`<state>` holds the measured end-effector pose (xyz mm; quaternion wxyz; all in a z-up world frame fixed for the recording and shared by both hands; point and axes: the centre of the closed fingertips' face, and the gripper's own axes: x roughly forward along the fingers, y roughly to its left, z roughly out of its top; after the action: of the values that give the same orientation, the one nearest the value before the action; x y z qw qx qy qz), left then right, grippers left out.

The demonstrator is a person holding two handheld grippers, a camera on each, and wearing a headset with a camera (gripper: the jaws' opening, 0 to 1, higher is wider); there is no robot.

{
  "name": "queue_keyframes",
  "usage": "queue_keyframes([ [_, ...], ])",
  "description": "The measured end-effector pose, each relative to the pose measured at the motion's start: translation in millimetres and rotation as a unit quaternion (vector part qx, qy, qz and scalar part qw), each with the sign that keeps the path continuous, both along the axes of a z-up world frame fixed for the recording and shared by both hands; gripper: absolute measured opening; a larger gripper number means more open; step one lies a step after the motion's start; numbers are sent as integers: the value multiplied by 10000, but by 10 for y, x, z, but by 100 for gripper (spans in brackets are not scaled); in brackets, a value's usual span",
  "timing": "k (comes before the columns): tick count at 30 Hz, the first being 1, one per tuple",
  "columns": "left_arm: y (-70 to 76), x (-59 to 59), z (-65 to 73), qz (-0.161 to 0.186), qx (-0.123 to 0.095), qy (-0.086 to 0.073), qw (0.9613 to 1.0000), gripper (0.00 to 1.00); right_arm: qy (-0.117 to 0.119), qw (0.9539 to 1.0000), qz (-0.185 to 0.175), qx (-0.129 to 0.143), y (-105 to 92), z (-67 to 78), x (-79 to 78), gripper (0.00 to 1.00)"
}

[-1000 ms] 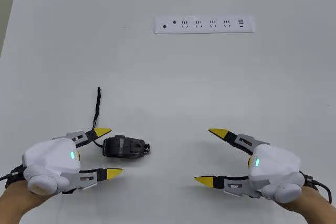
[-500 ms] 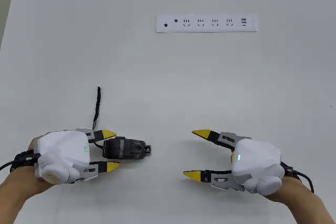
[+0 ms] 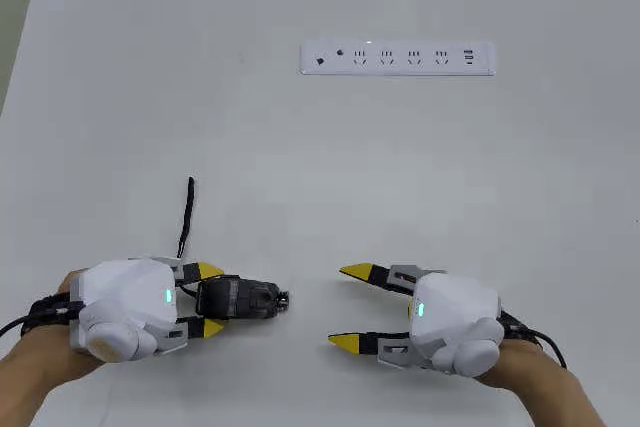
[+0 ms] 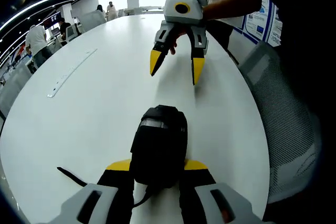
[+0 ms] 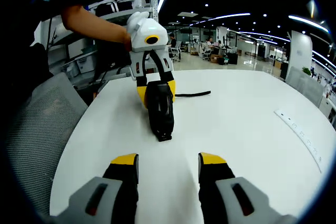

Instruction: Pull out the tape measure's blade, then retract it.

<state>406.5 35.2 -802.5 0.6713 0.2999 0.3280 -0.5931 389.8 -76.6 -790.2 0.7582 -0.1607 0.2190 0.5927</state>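
Gripping tape measure (image 3: 245, 298), left claw (image 3: 212, 299), right claw (image 3: 349, 307) spread, facing it

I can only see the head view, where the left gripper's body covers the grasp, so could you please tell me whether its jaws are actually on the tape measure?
Observer: Yes. In the left gripper view, the left gripper has both yellow tips against the sides of the tape measure, at the end nearest that gripper.
Operator: Thank you. Is the right gripper lined up with it?
Observer: Roughly. In the right gripper view, the right gripper is open. The tape measure's far end points at the gap between its jaws, with bare table between them.
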Motion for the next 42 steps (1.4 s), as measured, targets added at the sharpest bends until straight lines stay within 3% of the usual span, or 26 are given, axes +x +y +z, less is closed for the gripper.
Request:
queue_keyframes([
  [14, 12, 2, -3, 29, 159, 123, 9998, 29, -63, 9994, 336, 28, 276, -99, 63, 30],
  [28, 22, 17, -4, 76, 84, 207, 9997, 29, -8, 9983, 584, 60, 549, -221, 105, 22],
  [42, 20, 19, -6, 91, 47, 249, 9996, 29, 132, 9973, 724, 21, 636, -326, 90, 15],
])
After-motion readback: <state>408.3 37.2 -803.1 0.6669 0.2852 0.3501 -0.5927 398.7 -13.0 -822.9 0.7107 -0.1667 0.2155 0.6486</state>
